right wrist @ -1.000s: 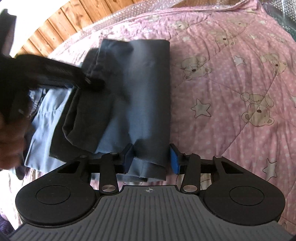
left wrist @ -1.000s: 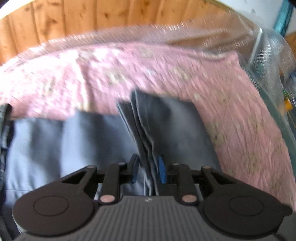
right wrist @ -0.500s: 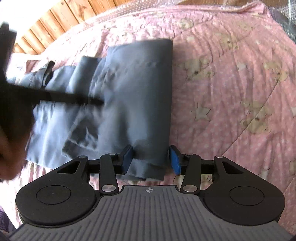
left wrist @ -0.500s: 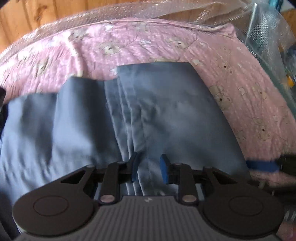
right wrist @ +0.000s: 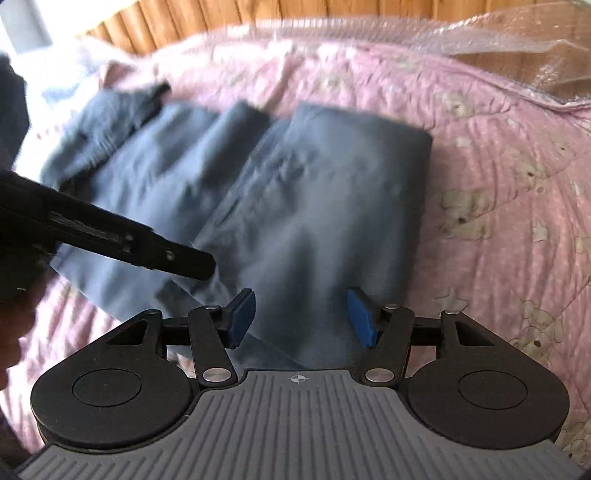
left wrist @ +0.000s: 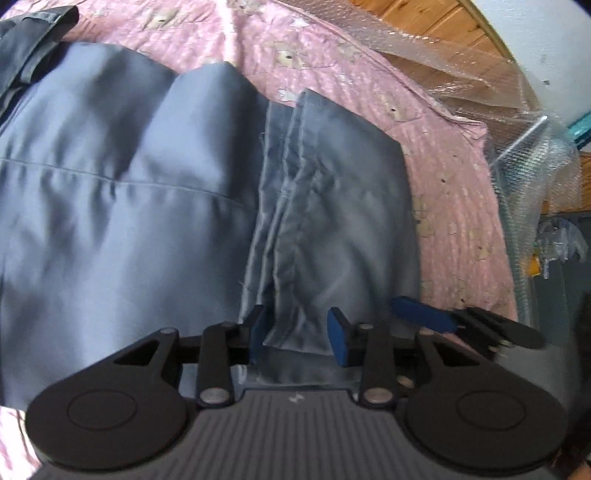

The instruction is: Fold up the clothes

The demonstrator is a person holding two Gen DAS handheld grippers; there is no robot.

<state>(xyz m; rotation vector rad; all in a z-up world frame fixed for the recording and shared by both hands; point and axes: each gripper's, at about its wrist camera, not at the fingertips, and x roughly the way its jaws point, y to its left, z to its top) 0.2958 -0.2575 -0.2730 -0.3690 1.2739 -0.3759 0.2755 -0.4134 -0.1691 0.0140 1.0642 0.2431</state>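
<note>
Blue-grey trousers (left wrist: 155, 206) lie folded on the pink teddy-bear quilt (left wrist: 454, 192); they also show in the right wrist view (right wrist: 317, 199). My left gripper (left wrist: 298, 334) is open, its blue pads spread around the bunched hem edges without pinching them. My right gripper (right wrist: 301, 315) is open wide over the near edge of the folded leg. The left gripper's fingers (right wrist: 177, 260) reach in from the left in the right wrist view. The right gripper's blue pad (left wrist: 421, 317) shows at the right in the left wrist view.
Bubble wrap (left wrist: 461, 66) and wooden panelling (right wrist: 295, 14) lie beyond the quilt (right wrist: 498, 177). A dark waistband end (left wrist: 33, 40) of the trousers lies at far left. Clutter (left wrist: 561, 243) stands off the bed's right edge.
Both grippers have let go of the trousers and opened wider. The lifted fabric has dropped flat onto the quilt. Both cameras have drawn back slightly.
</note>
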